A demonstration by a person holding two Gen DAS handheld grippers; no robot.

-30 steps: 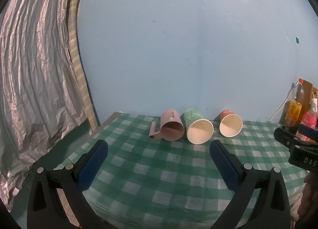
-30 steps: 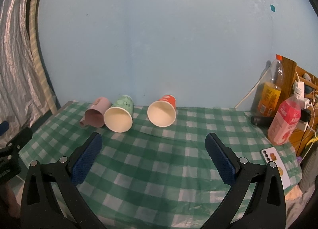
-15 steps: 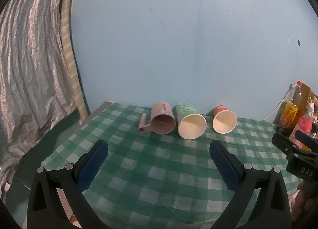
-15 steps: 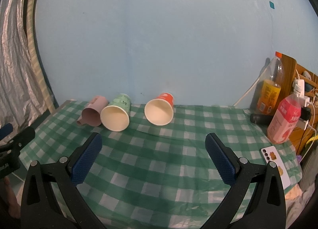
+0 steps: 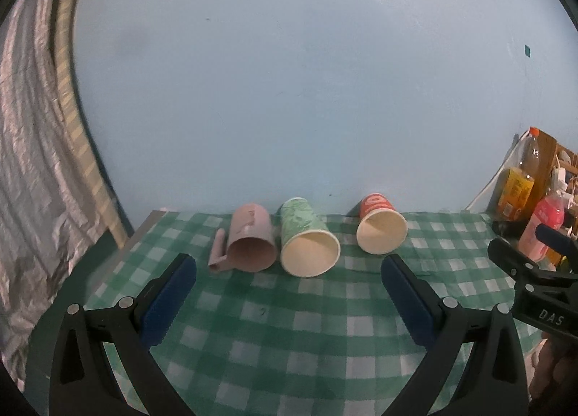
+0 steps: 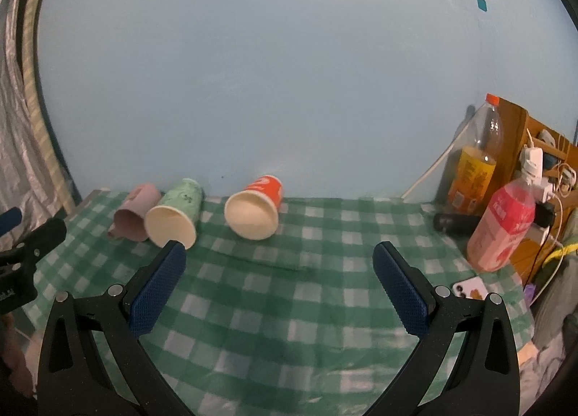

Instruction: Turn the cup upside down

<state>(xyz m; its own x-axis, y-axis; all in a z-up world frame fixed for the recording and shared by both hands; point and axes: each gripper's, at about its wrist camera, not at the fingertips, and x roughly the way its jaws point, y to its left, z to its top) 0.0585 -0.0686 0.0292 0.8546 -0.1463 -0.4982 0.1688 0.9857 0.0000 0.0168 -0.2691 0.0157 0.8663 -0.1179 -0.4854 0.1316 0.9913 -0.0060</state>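
Blue-padded jaws of left gripper and right gripper wide apart; both empty

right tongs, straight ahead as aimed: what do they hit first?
Probably the red cup, lying on its side, mouth toward the open right tongs. It sits slightly left of centre, so they might instead brush past to the tablecloth; depth unclear.

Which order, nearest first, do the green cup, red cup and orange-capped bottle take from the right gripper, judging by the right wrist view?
From the right gripper:
1. Green cup, left, by its left fingertip.
2. Red cup, centre, farther back.
3. Orange-capped bottle, far right, by the wall.
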